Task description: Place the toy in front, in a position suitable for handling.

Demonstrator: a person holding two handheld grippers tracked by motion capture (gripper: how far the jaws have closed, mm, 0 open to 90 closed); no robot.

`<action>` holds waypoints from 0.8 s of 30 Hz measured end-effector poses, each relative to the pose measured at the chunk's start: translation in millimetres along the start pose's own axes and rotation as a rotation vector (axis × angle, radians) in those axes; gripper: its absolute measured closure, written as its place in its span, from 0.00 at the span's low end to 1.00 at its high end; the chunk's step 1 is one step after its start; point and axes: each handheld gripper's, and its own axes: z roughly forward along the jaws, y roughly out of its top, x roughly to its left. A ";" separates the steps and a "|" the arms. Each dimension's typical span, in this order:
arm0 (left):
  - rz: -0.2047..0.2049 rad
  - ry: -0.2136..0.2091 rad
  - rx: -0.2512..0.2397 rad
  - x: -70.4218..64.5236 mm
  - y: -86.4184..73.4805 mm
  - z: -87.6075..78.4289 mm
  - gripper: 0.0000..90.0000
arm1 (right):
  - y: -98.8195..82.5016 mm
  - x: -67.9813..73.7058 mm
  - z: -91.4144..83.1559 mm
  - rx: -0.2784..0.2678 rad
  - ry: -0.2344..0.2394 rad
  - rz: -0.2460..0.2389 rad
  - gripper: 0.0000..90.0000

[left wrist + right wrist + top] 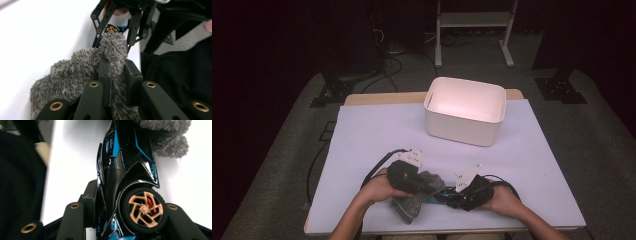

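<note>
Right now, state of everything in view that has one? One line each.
left gripper: shut on the grey fuzzy sock.
grey fuzzy sock: pinched at one fold, the rest bunched on the table, one end over the toy car.
right gripper: jaws on either side of the toy car, closed on it.
toy car: on its side, partly inside the sock.
white bin: upright, open, nothing seen inside.

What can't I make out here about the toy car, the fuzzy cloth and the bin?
- Toy car: front hidden under grey fuzzy cloth, right gripper view.
- Car in high view: too small, behind right gripper.
- White bin: floor partly hidden by near wall.
</note>
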 end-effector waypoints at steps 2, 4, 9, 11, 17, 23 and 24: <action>0.001 0.012 0.004 5.8 6.5 0.0 0.88 | -0.2 -9.3 -1.4 -0.003 -0.014 0.007 0.62; 0.007 0.026 0.011 13.4 17.5 2.8 0.88 | -2.0 -18.7 -2.3 -0.008 -0.028 0.029 0.62; 0.039 0.057 0.083 16.3 24.1 15.7 0.88 | -7.9 -29.0 -1.3 -0.013 -0.025 0.063 0.62; 0.051 0.057 0.100 14.8 23.7 20.0 0.87 | -8.0 -28.0 -2.2 -0.011 -0.033 0.065 0.58; 0.066 0.091 0.115 8.5 25.8 17.6 0.80 | -15.1 -23.6 -13.1 -0.031 -0.050 0.084 0.48; 0.056 0.114 0.129 9.6 28.1 17.1 0.72 | -27.6 -23.5 -21.7 -0.079 -0.061 0.104 0.54; 0.051 0.117 0.131 10.2 28.4 18.3 0.72 | -28.3 -24.5 -21.7 -0.090 -0.057 0.108 0.55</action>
